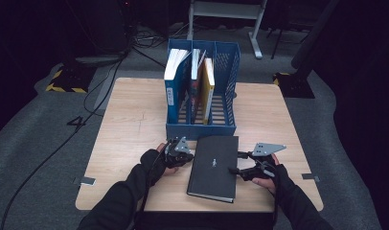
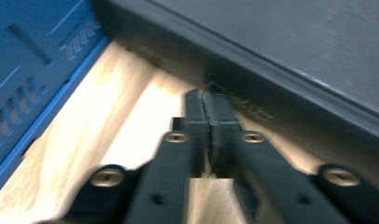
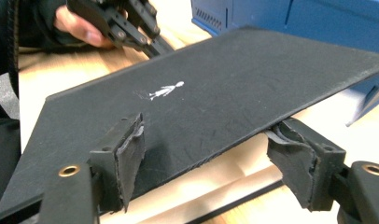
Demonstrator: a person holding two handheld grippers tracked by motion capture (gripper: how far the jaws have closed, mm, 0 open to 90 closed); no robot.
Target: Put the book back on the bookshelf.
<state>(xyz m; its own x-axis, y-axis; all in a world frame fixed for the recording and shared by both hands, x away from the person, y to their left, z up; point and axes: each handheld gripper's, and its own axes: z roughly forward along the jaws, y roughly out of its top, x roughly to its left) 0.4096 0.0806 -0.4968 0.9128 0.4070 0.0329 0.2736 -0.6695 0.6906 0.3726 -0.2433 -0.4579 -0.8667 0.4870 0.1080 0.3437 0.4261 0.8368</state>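
While a person's two sleeved forearms reach in from the near edge, a black hardcover book [image 1: 213,166] lies flat on the near half of a pale wooden counter [image 1: 130,124], its long side running near to far and a small white figure printed on its cover. Its far edge sits just beside a blue file rack [image 1: 201,129] at the middle of the counter, which has three compartments. A white and blue book [image 1: 173,86] stands upright in the left compartment, and a yellow book [image 1: 208,88] stands with another volume in the middle one. The left gripper [image 1: 190,155] sits at the book's left edge near the far corner, its jaws pressed together with nothing between them; in the left gripper view the closed tips meet the book's side right where it rests on the wood. The right gripper [image 1: 235,163] is at the book's right edge, its jaws spread wide. In the right gripper view the cover is raised at an angle, one pad above it and the other below, neither pressing on it. Dark grey floor and trailing cables surround the counter.
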